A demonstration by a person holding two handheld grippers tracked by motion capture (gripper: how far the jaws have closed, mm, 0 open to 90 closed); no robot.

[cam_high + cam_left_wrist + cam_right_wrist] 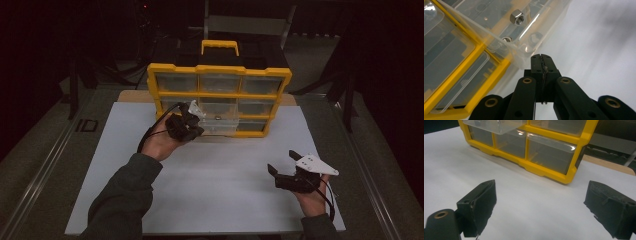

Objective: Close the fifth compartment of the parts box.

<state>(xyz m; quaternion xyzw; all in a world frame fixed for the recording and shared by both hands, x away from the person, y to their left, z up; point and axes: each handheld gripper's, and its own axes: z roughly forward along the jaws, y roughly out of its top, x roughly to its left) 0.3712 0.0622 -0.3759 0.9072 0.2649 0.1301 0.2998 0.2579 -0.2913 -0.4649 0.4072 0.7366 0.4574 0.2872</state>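
So the yellow plastic organizer cabinet with clear drawers (219,97) is stood upright at about 12 o'clock on the white surface (210,190), and one clear plastic drawer (218,124) in the middle column is already pulled out toward the person. That part can be counted as done.

In the left gripper view, a steel hex nut (517,17) is seen lying inside that open drawer, with a second, smaller bit of hardware (507,39) near the front wall at roughly 7 o'clock from it. Hard to tell what exactly that second piece is.

The left tool (541,58) is parked just outside the drawer's front corner, jaws pressed fully together with nothing visibly caught between them. So either a nut is just dropped in or nothing is picked yet, can't be called from this.

The right tool (282,161) is held well apart at about 4 o'clock on the surface, jaws spread wide and empty, pointed at the cabinet's lower row.

What's probably left: the drawer's contents sorted out, then the drawer pushed back in flush with the rest. Roughly the middle of the job, by the looks of it.
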